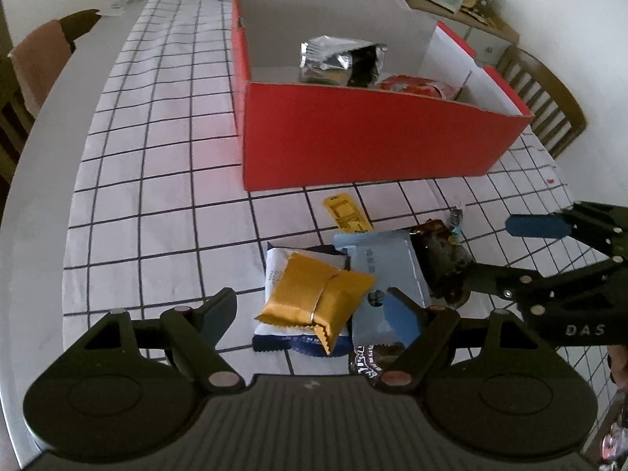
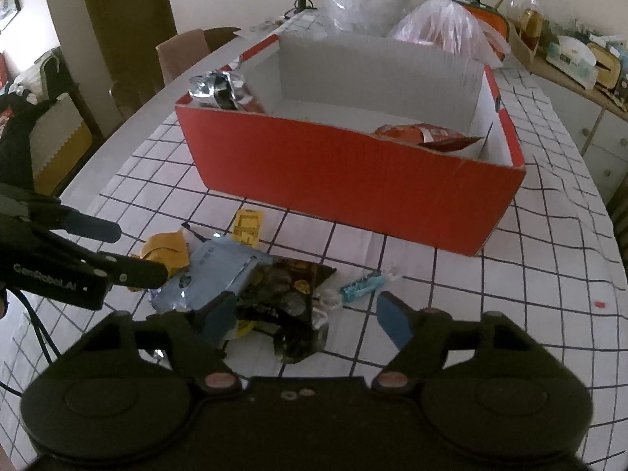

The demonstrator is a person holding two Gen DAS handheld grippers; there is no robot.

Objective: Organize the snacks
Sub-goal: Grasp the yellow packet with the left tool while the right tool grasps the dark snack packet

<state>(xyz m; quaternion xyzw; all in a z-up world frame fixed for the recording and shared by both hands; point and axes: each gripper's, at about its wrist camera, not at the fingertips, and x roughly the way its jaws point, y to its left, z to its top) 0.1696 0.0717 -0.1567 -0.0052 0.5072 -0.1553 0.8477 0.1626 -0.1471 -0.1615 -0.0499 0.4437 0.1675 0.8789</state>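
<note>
A red cardboard box (image 1: pixel 365 137) (image 2: pixel 353 180) stands on the checked tablecloth and holds a silver foil bag (image 1: pixel 339 61) (image 2: pixel 219 88) and a red packet (image 1: pixel 416 84) (image 2: pixel 428 135). A pile of snacks lies in front of it: a gold packet (image 1: pixel 314 298) (image 2: pixel 167 249), a pale blue packet (image 1: pixel 386 267) (image 2: pixel 208 271), a dark packet (image 1: pixel 439 259) (image 2: pixel 282 290), a yellow sachet (image 1: pixel 347 212) (image 2: pixel 247 225), a small blue candy (image 2: pixel 361 284). My left gripper (image 1: pixel 310 314) is open around the gold packet. My right gripper (image 2: pixel 306 314) is open over the dark packet.
Plastic bags (image 2: pixel 428 19) stand behind the box. Chairs (image 1: pixel 545 94) (image 2: pixel 184 51) stand at the table's sides. A sideboard with clutter (image 2: pixel 573 59) is at the far right. The table edge (image 1: pixel 51 117) curves along the left.
</note>
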